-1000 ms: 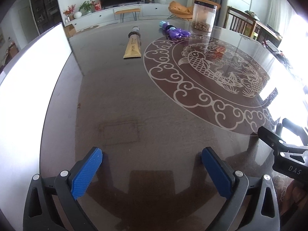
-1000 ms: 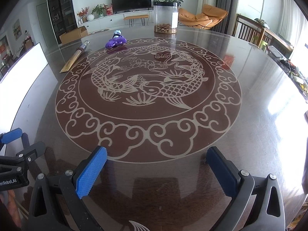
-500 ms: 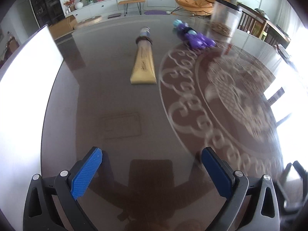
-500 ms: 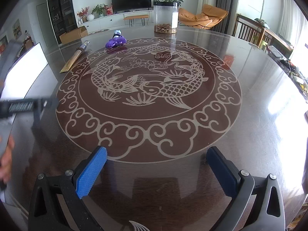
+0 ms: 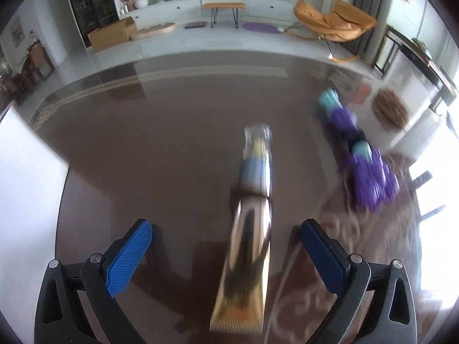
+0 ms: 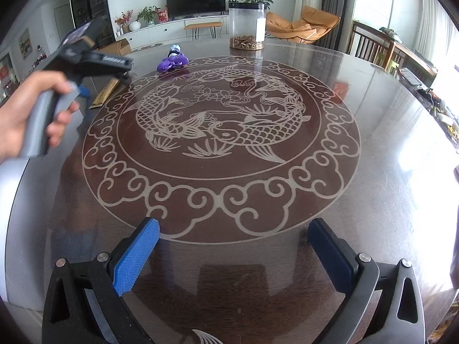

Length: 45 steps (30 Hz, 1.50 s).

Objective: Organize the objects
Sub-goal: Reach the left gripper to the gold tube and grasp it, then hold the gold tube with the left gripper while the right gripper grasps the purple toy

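Home living room — wall television [image 6: 195, 0], orange lounge chair [image 6: 301, 25], potted plants [image 6: 147, 14], round fish-patterned dining table [image 6: 229, 132]

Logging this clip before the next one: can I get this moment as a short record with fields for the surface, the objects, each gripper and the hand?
surface: round dark glossy table with pale fish inlay
objects: gold squeeze tube; purple toy; clear plastic jar
left gripper: jaws open, either side of the tube, not touching it
right gripper: jaws open, nothing between them
hand: holds the left gripper's grey handle
image quality: left wrist view blurred
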Motion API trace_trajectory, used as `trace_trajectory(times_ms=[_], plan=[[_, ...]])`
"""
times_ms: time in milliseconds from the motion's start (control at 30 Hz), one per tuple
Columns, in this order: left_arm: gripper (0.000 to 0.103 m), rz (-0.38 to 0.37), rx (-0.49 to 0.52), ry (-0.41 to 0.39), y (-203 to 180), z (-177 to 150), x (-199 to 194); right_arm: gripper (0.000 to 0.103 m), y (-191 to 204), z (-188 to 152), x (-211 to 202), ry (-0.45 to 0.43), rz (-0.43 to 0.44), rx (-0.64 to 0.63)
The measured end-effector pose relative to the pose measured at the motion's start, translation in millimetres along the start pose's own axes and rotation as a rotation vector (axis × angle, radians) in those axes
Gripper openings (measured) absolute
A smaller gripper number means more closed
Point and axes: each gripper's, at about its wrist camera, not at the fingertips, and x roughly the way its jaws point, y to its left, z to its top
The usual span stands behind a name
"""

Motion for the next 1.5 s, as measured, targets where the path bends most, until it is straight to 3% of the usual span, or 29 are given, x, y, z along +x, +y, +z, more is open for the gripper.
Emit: trace_trajectory(times_ms=[67,133,200,267,400,633,833,900,967,1067,1500], plan=[[0.103,0.000,0.007,-0.015,-1,8,5,0.103,0,0,0,0.000,0.000,0.000],[0.088,0.012,-0.007,-0.056,0,11,4,0.103,0,0,0,0.000,0.000,0.000],[0.052,0.013,-0.010,-0.096,1,8,-1,0.103,1,0,0,0.000,0.000,-0.001],[0.030,0.016,0.008,-0.126,0,1,-7,0.103,1,0,0,0.001,0.000,-0.001],[0.030,0.023,0.012,-0.147,4,-22,-18,0.103,1,0,0,0.001,0.000,-0.001],[0.029,0.023,-0.012,-0.154,6,-107,-60,0.103,1,0,0,0.001,0.001,-0.001],[0.034,0.003,0.049,-0.180,4,-162,-88,0.103,1,0,0,0.001,0.000,0.000],[0.053,0.019,0.049,-0.180,5,-166,-87,0.103,1,0,0,0.001,0.001,-0.001],[0.088,-0.001,0.024,-0.138,9,-156,-81,0.103,1,0,0,0.001,0.001,-0.001],[0.103,-0.016,0.039,-0.108,8,-153,-77,0.103,1,0,0,0.001,0.001,-0.001],[0.103,-0.026,0.046,-0.106,6,-152,-75,0.103,1,0,-1,0.001,0.001,-0.001]])
